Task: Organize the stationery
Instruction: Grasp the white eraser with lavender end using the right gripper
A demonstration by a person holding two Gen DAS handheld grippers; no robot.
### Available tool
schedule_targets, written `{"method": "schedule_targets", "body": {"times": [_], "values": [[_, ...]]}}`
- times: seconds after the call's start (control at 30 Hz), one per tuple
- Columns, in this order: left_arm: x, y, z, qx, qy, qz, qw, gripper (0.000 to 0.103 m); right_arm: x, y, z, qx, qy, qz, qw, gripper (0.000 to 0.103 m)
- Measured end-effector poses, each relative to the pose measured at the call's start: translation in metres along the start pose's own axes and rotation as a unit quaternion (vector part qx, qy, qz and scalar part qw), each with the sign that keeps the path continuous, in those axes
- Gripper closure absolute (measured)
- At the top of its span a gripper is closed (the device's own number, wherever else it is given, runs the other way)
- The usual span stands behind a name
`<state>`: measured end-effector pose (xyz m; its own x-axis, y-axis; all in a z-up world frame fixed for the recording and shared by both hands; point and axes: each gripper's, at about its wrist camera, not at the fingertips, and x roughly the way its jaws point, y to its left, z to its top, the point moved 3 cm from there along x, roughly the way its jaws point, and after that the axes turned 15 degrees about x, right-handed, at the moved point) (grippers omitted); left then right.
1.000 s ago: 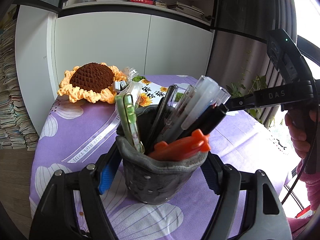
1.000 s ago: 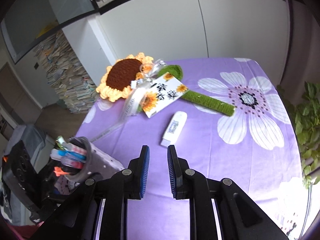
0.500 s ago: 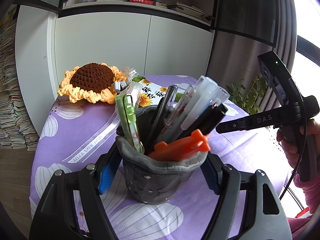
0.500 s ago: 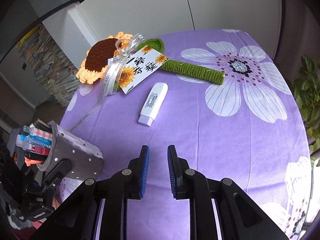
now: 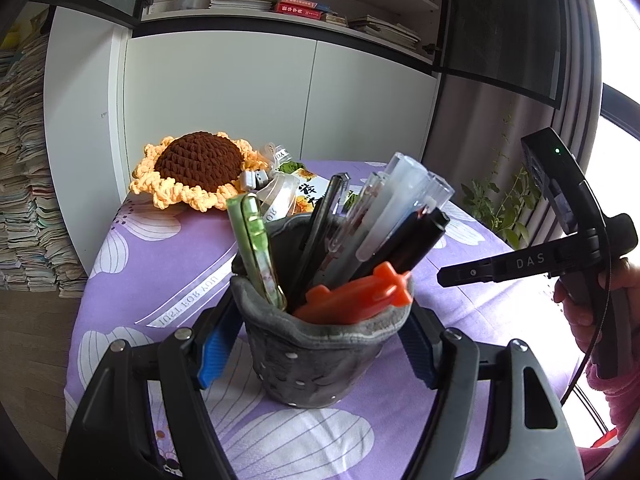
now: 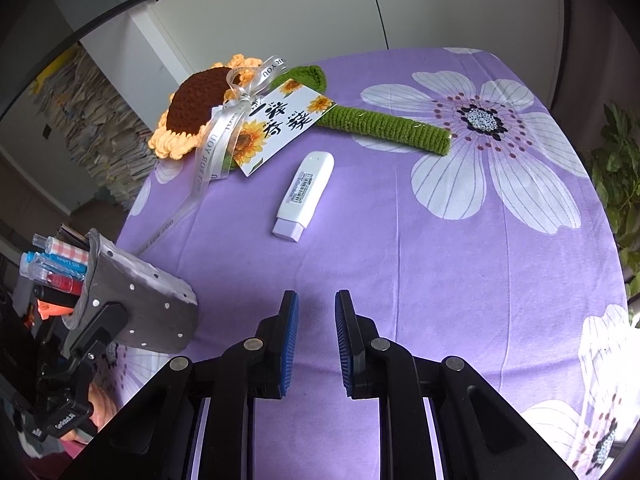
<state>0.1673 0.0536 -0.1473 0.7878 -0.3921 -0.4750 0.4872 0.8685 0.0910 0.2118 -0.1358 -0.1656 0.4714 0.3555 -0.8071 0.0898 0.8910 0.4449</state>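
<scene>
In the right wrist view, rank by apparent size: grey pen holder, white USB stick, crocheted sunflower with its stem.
1. crocheted sunflower, stem included, spans most.
2. grey pen holder, though it sits nearer the camera, so this is unsure.
3. white USB stick, clearly smallest.

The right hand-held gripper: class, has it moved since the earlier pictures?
Yes. In the left wrist view the right hand-held gripper has sunk against the fixed window frame, and the white stick now looks nearer in its own view.
</scene>
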Motion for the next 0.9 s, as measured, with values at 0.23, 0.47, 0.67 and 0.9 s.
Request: {"method": "schedule_targets", "body": {"times": [0.23,0.47,0.67,0.9], "values": [[0.001,0.005,0.0,-0.007,0.008,0.016,0.9998,0.031,0.003,0.002,-0.001,-0.002,0.003,-0.001,1.0,0.085],[0.006,0.004,0.001,-0.001,0.015,0.009,0.9998,0.03,0.005,0.003,-0.001,-0.005,0.006,-0.002,1.0,0.085],[0.0,0.001,0.003,0.011,0.0,0.018,0.9998,0.019,0.007,0.003,0.0,-0.005,0.006,-0.005,1.0,0.085],[-0.005,0.004,0.004,0.007,-0.016,0.024,0.9996,0.023,0.011,0.007,0.009,-0.002,0.001,-0.017,1.0,0.085]]}}
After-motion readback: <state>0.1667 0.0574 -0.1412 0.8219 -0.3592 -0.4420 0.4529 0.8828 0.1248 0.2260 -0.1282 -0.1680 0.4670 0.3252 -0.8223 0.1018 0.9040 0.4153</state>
